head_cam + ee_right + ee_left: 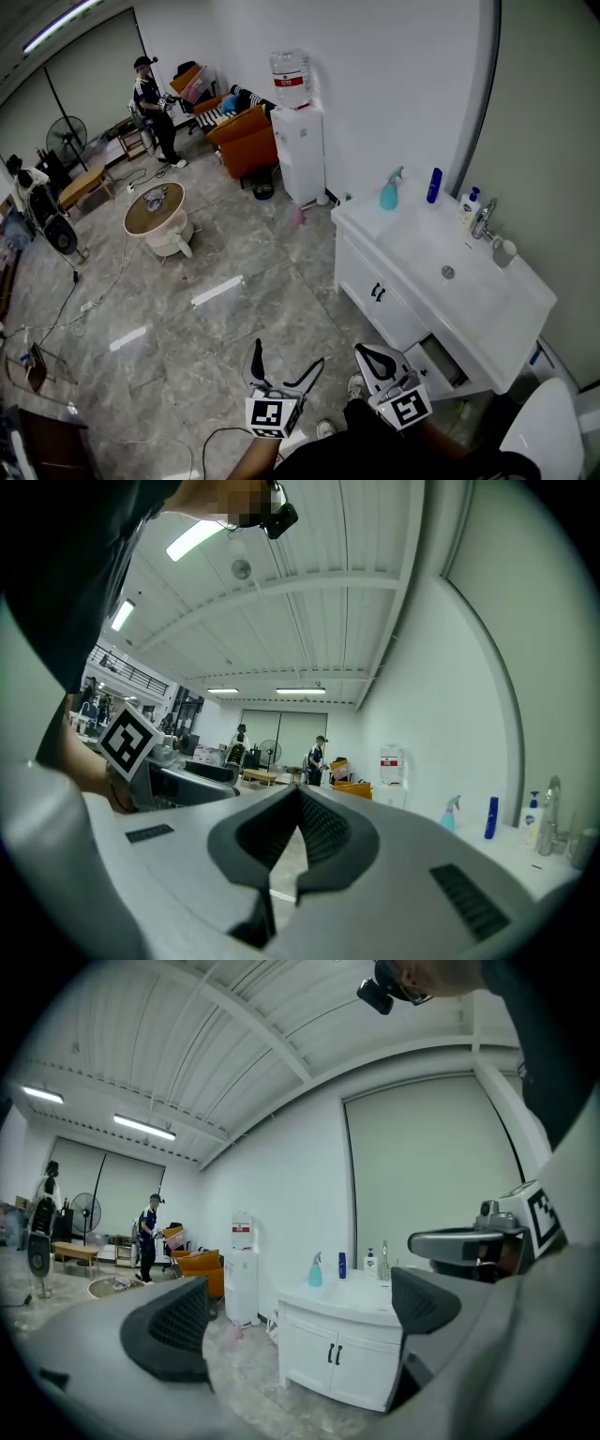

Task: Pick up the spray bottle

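**At the far corner of the vanity, well ahead of both grippers**

On the back left corner of the white vanity counter (356, 217) the teal plastic spray bottle (389, 190) stands upright, long axis vertical, just beside a dark blue bottle (434, 186). Both grippers point level and are well apart from it. The left gripper (286, 367) has its jaws spread wide with nothing between them, and its view frames the bottle between them. The right gripper (364, 352), on the vanity side and probably slightly nearer, has its jaws closed together on nothing. The bottle lies ahead and to the right, so the open left gripper looks readier.
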